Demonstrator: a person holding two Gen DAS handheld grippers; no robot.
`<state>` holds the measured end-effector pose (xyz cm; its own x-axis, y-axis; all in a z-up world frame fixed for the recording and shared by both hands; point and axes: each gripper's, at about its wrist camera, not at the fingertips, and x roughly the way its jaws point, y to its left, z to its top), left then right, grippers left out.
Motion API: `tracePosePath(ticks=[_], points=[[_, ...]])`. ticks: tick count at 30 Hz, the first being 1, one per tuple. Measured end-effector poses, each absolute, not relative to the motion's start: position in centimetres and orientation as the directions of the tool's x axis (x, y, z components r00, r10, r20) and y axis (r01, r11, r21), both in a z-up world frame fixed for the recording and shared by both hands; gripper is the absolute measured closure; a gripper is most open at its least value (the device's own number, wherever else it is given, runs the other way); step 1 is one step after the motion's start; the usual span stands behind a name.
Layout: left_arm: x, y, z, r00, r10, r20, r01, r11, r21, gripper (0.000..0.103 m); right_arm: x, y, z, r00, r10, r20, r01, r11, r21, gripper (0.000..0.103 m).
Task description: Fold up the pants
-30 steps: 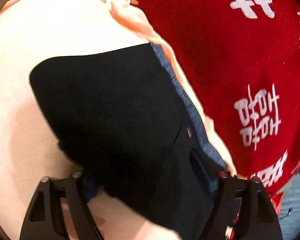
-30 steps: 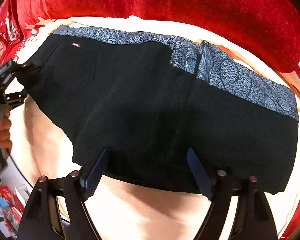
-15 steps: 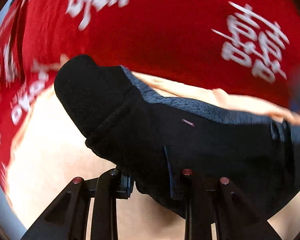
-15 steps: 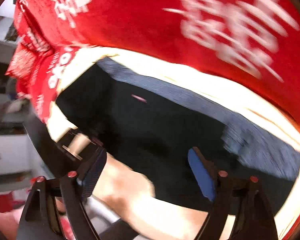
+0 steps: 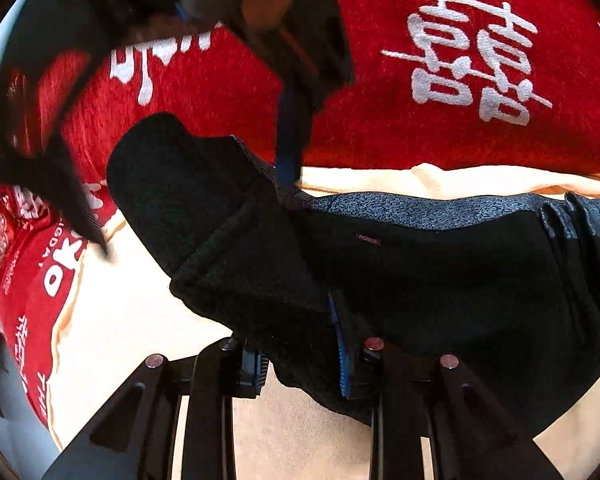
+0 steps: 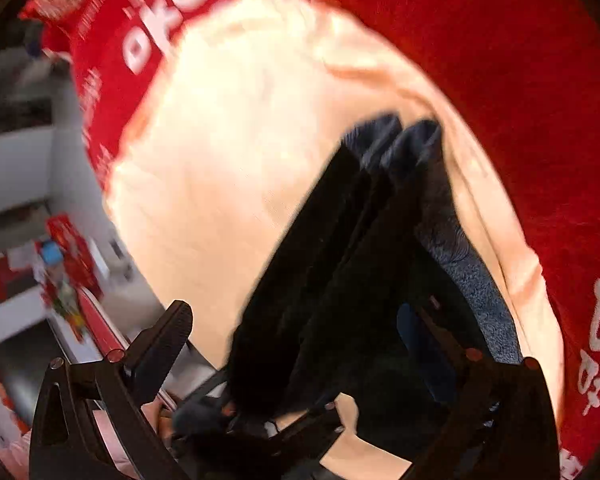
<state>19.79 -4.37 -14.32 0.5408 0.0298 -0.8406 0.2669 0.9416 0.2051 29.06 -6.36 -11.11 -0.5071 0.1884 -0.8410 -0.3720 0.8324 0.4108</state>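
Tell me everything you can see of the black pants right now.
The black pants look like thick knit fabric with a blue-grey patterned waistband and a tiny pink label. They lie on a cream cloth, one end folded over in a rounded flap. The left hand-held gripper pinches the near edge; the right hand-held gripper, jaws opening, hovers over them.

The left claw (image 5: 300, 360) points steeply downward, its fingers (image 5: 342, 354) drawn close together and pinching dark fabric between the pads. The right claw (image 6: 296, 340), also angled down, has jaws spread wide and opening, pressing on nothing.
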Motion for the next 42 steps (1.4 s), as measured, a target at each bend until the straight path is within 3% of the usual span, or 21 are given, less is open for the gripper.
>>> tracePosePath(ticks=[1,2,4,8,15,22,28,33,35,37,42], points=[[19.8,-4.5,-14.3,0.539,0.029,-0.842,0.273,0.940,0.206,0.076,28.9,-6.6,-11.8,-0.515,0.167,-0.841,-0.374,0.839,0.396,0.030],[19.7,-4.7,-14.4,0.528,0.031,-0.849,0.276,0.939,0.206,0.076,28.8,-7.2,-12.2,-0.520,0.169,-0.837,-0.359,0.846,0.394,0.062],[19.5,-5.0,-13.9,0.537,0.025,-0.843,0.284,0.936,0.209,0.076,29.0,-8.9,-11.7,-0.495,0.243,-0.834,-0.303,0.851,0.428,0.083],[18.3,-7.8,-11.3,0.582,-0.030,-0.813,0.365,0.903,0.228,0.076,28.3,-13.6,-8.6,-0.397,0.401,-0.825,-0.231,0.827,0.513,0.084],[14.5,-14.9,-5.6,0.595,-0.192,-0.781,0.545,0.811,0.215,0.076,23.0,-27.7,-1.1,-0.141,0.671,-0.728,-0.039,0.731,0.682,0.084],[9.7,-24.8,-3.1,0.507,-0.288,-0.812,0.697,0.691,0.190,0.076,15.2,-40.5,2.3,0.096,0.750,-0.655,0.071,0.651,0.756,0.082],[5.5,-33.1,-5.9,0.437,-0.293,-0.851,0.793,0.572,0.210,0.075,8.6,-51.1,0.4,0.219,0.747,-0.628,0.209,0.593,0.778,0.080],[4.8,-37.1,-11.9,0.367,-0.176,-0.914,0.804,0.554,0.216,0.074,5.1,-57.3,-6.0,0.238,0.720,-0.652,0.322,0.575,0.752,0.080],[4.8,-37.3,-13.2,0.358,-0.134,-0.924,0.800,0.554,0.229,0.067,4.4,-58.5,-9.1,0.232,0.718,-0.657,0.370,0.559,0.742,0.080],[4.9,-36.9,-13.3,0.333,-0.131,-0.934,0.805,0.555,0.209,0.047,3.9,-58.4,-11.1,0.230,0.720,-0.655,0.395,0.546,0.739,0.080],[4.1,-34.8,-12.9,0.286,-0.135,-0.949,0.806,0.569,0.162,0.045,3.3,-58.8,-11.7,0.235,0.697,-0.677,0.410,0.561,0.719,0.074]])
